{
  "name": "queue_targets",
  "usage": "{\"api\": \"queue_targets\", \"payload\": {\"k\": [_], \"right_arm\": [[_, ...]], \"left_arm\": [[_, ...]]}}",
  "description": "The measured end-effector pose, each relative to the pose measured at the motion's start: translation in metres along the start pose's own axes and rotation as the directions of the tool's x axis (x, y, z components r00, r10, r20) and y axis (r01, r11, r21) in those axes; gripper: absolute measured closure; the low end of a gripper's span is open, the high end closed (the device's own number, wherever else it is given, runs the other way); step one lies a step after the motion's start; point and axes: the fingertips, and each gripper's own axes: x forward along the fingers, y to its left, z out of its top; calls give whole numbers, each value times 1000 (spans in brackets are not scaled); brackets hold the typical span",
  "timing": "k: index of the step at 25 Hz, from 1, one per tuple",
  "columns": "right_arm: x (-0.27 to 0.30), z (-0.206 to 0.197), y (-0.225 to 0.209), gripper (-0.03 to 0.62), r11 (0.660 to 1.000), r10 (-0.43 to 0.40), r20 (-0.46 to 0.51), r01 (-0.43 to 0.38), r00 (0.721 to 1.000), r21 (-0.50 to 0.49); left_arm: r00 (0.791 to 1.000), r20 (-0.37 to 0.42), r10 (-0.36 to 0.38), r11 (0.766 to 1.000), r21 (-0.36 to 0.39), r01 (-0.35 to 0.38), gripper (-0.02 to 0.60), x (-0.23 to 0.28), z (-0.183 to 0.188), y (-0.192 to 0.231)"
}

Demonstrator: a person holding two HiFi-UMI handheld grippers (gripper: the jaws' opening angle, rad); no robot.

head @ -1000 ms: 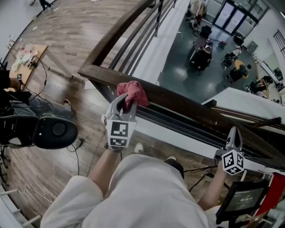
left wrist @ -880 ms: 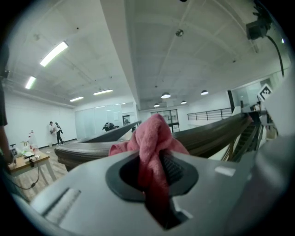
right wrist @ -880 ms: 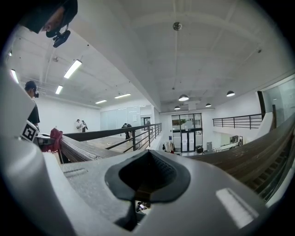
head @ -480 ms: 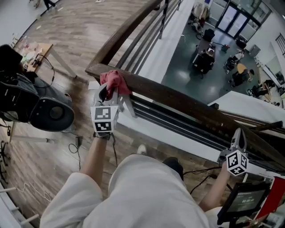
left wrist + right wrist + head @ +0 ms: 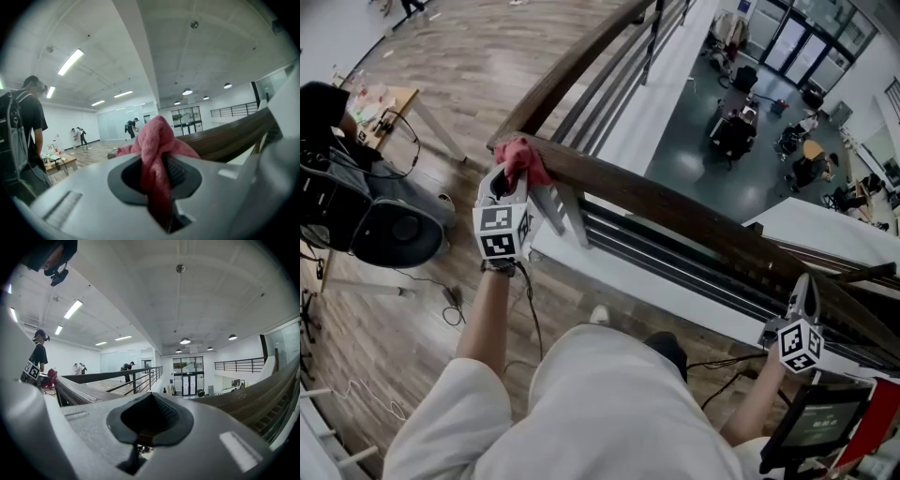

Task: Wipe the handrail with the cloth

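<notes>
Left hand-held gripper [image 5: 514, 180] is clenched on the pink cloth [image 5: 523, 157]. The left gripper view shows a gathered fold pinched between the jaws, with the rest bunched up above them. The cloth is pressed on top of the dark wooden handrail [image 5: 675, 211], right at the rail's corner at its left end.

Right hand-held gripper [image 5: 803, 289] is closed with nothing in it. It is held near the rail's far right stretch, well apart from the cloth.

Handling, as judged:
- **Cloth:** soft, light and limp, so it bunches and will probably drag against the wood rather than glide.
- **Where to hold:** a deep pinch on a gathered fold, as here, leaves a loose wad to bear on the rail. A shallow pinch at an edge would likely pull free under friction.
- **Handrail:** looks rigid, fixed and smooth, so it should take firm downward pressure along its top face.
</notes>
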Motion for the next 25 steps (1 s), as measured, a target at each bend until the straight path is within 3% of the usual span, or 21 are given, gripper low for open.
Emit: {"api": "queue_targets", "payload": {"k": [13,18,25], "right_arm": [[1,-1,4,591,1000,2,9,-2,1000,3],[1,-3,5,591,1000,18,8,-18,1000,9],[1,-10,22,591,997,78,-15,-78,997,3]], "left_arm": [[995,-17,97,994,-48,-98,506,12,-8,63],[995,-7,104,992,-68,-105,509,9,-9,56],[998,-1,67,997,-30,-67,511,3,-12,26]]}}
